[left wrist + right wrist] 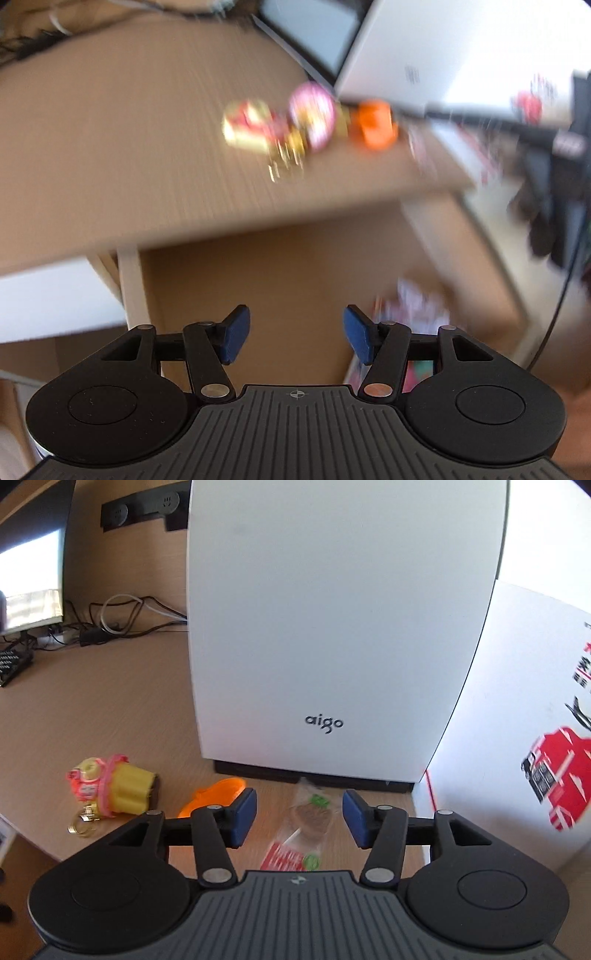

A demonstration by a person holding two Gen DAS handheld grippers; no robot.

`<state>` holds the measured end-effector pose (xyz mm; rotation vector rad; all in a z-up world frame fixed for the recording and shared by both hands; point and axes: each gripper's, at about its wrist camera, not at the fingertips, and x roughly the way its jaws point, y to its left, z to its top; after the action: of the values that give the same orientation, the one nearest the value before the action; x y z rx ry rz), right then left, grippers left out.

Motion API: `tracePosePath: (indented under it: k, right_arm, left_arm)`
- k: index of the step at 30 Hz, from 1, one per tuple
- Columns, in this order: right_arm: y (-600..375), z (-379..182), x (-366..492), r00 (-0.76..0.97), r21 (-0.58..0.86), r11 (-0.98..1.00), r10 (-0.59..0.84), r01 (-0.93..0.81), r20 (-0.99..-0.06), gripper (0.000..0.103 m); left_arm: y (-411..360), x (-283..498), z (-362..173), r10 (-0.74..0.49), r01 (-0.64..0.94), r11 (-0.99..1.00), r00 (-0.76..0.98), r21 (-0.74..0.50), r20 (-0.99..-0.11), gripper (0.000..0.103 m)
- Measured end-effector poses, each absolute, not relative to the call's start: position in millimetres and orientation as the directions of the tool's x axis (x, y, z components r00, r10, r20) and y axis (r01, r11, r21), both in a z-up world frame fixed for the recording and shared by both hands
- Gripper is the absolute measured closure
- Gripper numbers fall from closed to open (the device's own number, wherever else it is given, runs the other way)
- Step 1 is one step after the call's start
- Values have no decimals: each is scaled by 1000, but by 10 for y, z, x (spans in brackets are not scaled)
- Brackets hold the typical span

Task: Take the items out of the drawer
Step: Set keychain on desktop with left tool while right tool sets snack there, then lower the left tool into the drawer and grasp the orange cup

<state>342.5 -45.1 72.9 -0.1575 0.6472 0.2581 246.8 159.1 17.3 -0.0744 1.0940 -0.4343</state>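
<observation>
In the left wrist view, which is blurred, my left gripper [295, 332] is open and empty above the open drawer [129, 288], whose floor is brown. A pink-and-white packet [417, 306] lies in the drawer, just right of the right finger. In the right wrist view my right gripper [299, 812] is open. A clear packet holding a brown sweet on a stick [308, 823] lies flat on the desk in the gap between the blue pads [243, 816], and neither pad touches it.
A yellow-and-pink cupcake keychain [122, 790] and an orange item [214, 794] lie on the desk, left of the right gripper; both also show in the left wrist view: keychain [255, 125], orange item [375, 123]. A white aigo case [332, 627] stands close ahead. A white printed box [517, 738] stands right.
</observation>
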Motion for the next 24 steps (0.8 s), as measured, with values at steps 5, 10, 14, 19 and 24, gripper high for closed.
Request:
tracePosePath:
  k: [5,10,14,19,24]
  right_arm:
    - [-534,731,3054,701,52,947,270,-316,-660,50]
    - [-431,384,2736,590,78,929,294,-363,-752,47]
    - [-435,119,2661,512,85,932,268,-353,-816,47]
    - [-494,45,2647,503,78,941,244,-328,-829,47]
    - [-583,62,2682,523,54,952,213,-301,-825,47]
  left_arm:
    - [1616,2471,-15,-324,289,925,261,-246,-910,45]
    - [1472,2513,-202,-249,329,925,142,-192,-958,45]
    - [1326,2554,-324,-188,403,904,79,-141,-979,45]
    - [1135,2495,-542,-102,493,866,9,-84,-995,45]
    - [1161,2417,-643,-80,494,865,-41,-90,-996,51]
